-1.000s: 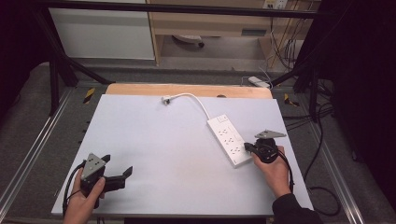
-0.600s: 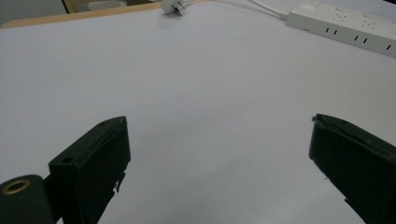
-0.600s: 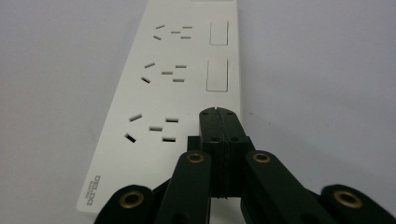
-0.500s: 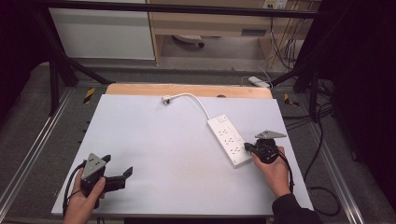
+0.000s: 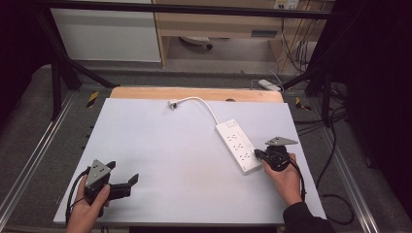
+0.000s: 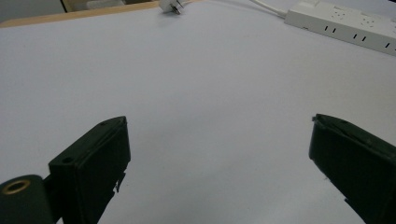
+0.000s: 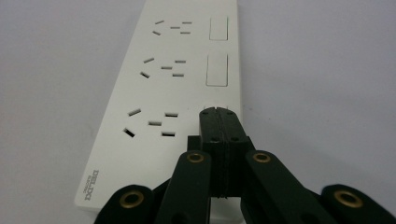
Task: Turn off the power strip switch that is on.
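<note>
High view: white power strip (image 5: 237, 145) lies diagonally at the right of the pale surface (image 5: 170, 155); its cord (image 5: 206, 105) runs to a plug (image 5: 172, 103) near the far edge. Your left claw (image 5: 127, 183) sits near-left, your right claw (image 5: 257, 155) at the strip's near end.

Left gripper view: your left claw (image 6: 219, 168) has jaws wide apart over bare surface.

Right gripper view: your right claw (image 7: 218, 115) has jaws pressed together, tips over the strip's nearest switch (image 7: 216, 107).
</note>
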The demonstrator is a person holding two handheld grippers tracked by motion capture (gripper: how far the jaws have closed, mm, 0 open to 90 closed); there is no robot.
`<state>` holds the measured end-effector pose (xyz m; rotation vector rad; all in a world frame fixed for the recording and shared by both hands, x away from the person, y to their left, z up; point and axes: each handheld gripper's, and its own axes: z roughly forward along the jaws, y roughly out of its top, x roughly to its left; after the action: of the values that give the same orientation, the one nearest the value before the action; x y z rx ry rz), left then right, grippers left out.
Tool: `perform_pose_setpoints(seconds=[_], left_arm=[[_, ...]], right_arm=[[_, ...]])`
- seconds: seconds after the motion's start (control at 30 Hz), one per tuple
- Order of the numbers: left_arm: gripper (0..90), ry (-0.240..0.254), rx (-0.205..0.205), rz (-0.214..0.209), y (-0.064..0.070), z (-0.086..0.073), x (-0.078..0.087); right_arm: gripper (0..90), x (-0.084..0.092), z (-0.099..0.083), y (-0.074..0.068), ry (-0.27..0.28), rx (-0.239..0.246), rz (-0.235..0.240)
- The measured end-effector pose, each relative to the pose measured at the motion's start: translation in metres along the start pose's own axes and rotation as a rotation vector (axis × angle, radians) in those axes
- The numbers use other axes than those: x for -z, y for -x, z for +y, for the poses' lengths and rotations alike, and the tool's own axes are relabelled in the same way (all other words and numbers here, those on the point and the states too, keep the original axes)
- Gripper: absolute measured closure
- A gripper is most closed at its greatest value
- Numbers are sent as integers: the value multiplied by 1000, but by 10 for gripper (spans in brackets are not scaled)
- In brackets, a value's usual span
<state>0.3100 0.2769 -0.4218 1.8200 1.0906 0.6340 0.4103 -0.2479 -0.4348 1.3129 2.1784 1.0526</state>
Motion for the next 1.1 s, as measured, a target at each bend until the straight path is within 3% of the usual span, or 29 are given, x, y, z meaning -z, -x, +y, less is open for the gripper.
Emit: perform_pose_setpoints(seconds=[1.1], left_arm=[[53, 0, -1, -2, 0, 0, 0]], right_arm=[[900, -1, 0, 0, 12, 9, 12]])
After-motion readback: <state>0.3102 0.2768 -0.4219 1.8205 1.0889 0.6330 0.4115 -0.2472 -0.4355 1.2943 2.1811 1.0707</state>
